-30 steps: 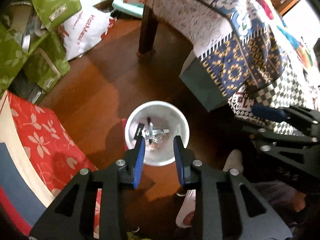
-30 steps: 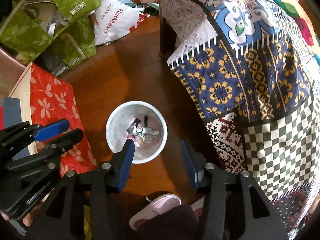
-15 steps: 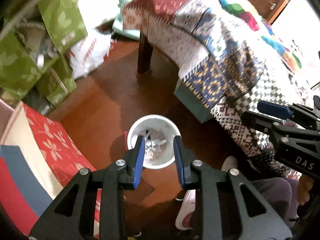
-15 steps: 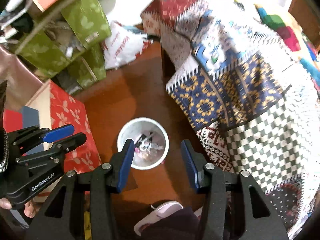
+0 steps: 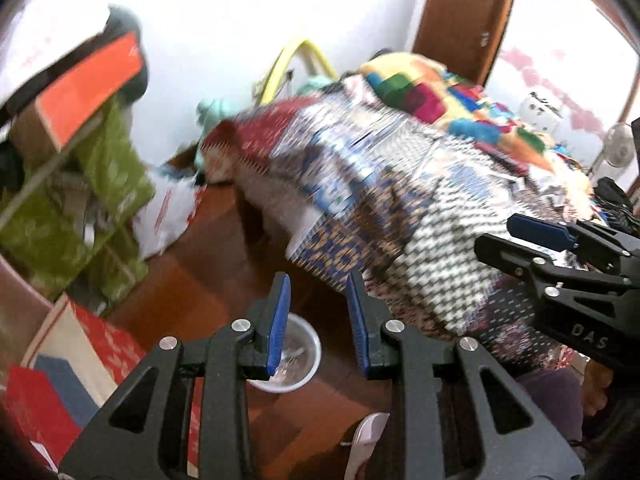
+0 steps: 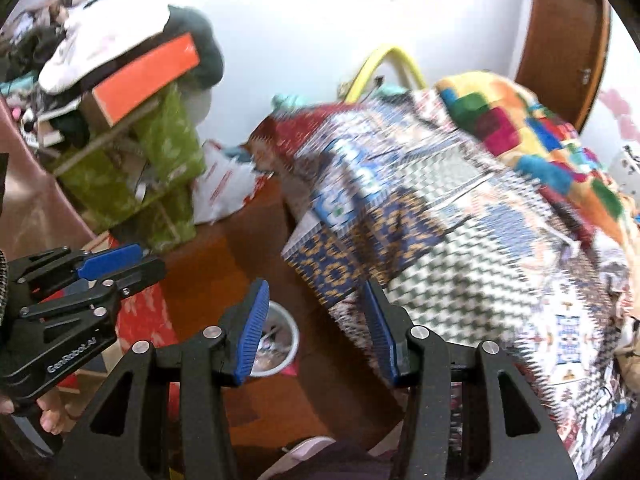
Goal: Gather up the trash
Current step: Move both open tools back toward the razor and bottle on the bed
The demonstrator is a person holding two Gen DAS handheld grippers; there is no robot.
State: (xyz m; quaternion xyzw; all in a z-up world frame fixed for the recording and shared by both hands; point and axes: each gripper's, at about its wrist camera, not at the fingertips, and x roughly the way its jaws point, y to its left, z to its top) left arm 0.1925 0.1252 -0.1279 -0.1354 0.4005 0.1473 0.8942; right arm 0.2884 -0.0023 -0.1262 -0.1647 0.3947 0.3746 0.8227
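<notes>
- Your left tongs (image 5: 318, 320) are standing partly parted with nothing between the ribbed blue pads; the round white plastic waste bin (image 5: 296, 354) is sitting on the floor below them, its left half hiding behind the left pad.
- Your right tongs (image 6: 316, 326) are gaping wider, also gripping nothing; in that view the same white bin (image 6: 280, 340) is showing just right of the left pad, low between the two fingers.
- The bin is resting on the glossy reddish-brown wooden floor (image 5: 192, 304), beside the corner of the bed, and small pale and dark scraps are lying inside it, too blurred to name.
- The bed is wearing a patchwork quilt (image 5: 400, 200) of checked, floral and bright block panels, soft and rumpled, draping over its edge.
- To the left, a red box with white flower print (image 5: 108, 344) is lying on the floor, and green leaf-printed fabric bins (image 5: 100, 184) are sitting in a frame under an orange carton.
- The left view is showing your right tongs at its right edge, against the quilt; the right view is showing your left tongs at its left edge with fingertips (image 6: 50, 420) curling beneath the black body.
- Both views are smeared with blur.
</notes>
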